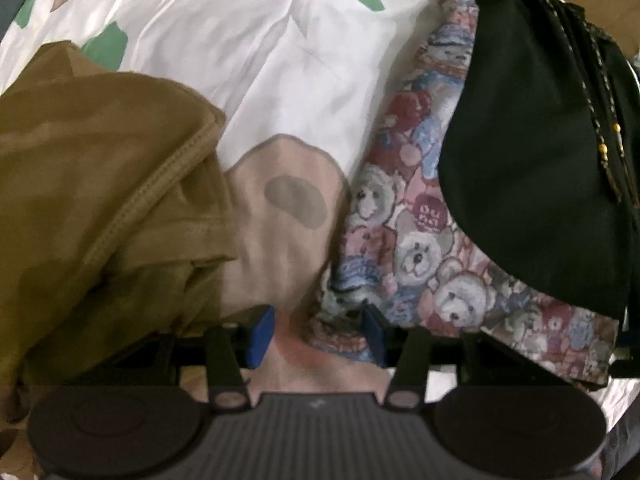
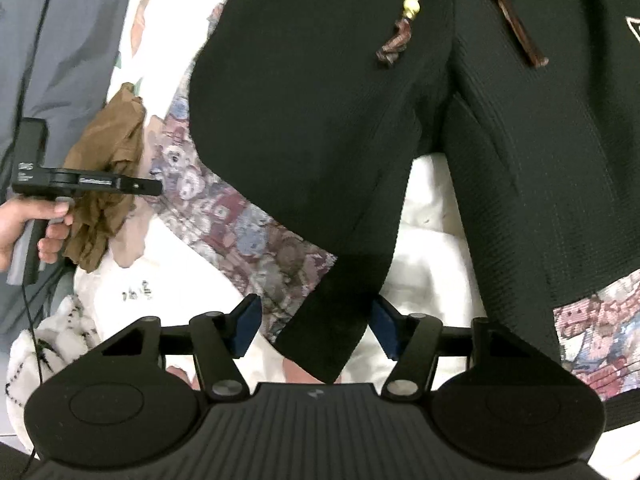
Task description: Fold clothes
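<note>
From the left wrist view, the left claw (image 1: 318, 334) pointed down with jaws parted, gripping nothing, over a white printed sheet (image 1: 248, 60); a limp olive garment (image 1: 100, 184) lay left, a bear-print fabric (image 1: 420, 240) right. From the right wrist view, black shorts (image 2: 320, 120) lay across the bed, one hem corner between the unclenched right claw (image 2: 314, 330). The cloth looked soft and light; that hem seemed the best hold.
</note>
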The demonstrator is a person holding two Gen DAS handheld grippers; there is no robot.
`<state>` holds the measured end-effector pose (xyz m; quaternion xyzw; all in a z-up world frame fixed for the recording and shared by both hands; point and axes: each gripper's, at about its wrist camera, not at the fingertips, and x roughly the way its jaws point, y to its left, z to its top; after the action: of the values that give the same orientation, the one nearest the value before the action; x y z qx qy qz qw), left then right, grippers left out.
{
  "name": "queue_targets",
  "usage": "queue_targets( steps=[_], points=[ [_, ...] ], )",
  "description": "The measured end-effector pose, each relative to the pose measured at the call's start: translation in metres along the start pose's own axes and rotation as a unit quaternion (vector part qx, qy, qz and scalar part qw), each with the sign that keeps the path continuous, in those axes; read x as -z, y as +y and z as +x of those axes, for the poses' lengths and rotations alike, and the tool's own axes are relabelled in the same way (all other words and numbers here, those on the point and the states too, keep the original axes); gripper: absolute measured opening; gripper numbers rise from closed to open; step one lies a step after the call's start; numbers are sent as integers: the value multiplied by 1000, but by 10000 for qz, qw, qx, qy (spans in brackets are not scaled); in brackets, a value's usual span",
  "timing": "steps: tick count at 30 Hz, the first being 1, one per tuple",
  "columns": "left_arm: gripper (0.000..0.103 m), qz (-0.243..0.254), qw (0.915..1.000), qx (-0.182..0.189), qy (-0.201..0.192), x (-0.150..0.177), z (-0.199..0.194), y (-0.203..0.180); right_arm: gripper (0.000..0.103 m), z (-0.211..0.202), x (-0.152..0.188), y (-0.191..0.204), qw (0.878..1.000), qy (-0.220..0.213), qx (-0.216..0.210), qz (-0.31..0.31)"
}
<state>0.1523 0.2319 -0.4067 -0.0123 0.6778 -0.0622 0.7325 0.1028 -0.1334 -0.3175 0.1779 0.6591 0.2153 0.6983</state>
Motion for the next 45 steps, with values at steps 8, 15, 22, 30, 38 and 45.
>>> queue_targets(
  steps=[8, 15, 22, 30, 38, 45],
  points=[
    [19, 160, 9995, 259, 58, 1, 4, -7, 6, 0, 7, -8, 10000, 28, -24, -61],
    [15, 99, 9958, 845, 343, -3, -2, -8, 1, -20, 8, -17, 9994, 36, 197, -270],
    [43, 64, 9982, 558, 200, -10, 2, -9, 1, -29, 11, -30, 9993, -30, 349, -165],
    [55, 340, 9979, 527, 178, -6, 27, -18, 1, -26, 8, -29, 9985, -2, 495, -250],
    [6, 624, 9973, 352, 185, -10, 37, -29, 1, -19, 11, -17, 9974, -6, 624, -365],
    [5, 434, 9968, 552, 370, -29, -3, -3, 1, -20, 13, -8, 9988, 18, 290, -400]
  ],
)
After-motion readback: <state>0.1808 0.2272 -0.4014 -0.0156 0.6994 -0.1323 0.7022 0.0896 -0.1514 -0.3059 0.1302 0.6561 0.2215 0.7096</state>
